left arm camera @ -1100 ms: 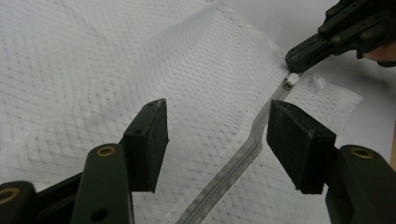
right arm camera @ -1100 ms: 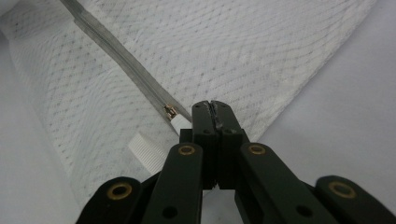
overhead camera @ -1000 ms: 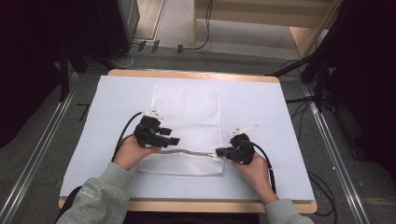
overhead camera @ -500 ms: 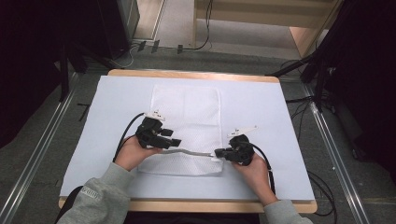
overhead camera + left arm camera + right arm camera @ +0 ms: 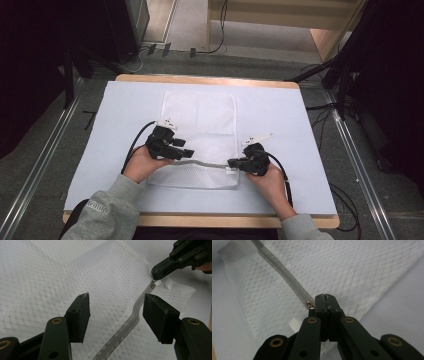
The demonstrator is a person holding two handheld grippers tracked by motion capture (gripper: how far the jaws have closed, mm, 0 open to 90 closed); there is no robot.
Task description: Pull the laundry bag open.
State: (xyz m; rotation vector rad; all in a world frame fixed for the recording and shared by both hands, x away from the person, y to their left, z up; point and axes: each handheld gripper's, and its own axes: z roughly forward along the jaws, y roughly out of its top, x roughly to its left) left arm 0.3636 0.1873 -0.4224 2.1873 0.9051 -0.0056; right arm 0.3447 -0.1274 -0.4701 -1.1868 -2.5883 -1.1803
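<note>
While a white mesh bag [image 5: 199, 140] lies flat at the centre of the tabletop [image 5: 280, 120], two hands work its zipper [image 5: 207, 164] along the lower part of the frame. At lower left, the left tongs [image 5: 116, 315] hover with jaws apart above the mesh, the zipper running between them. At lower right, the right tongs [image 5: 325, 298] are pressed together at the zipper pull [image 5: 309, 305], beside the bag's corner.
</note>
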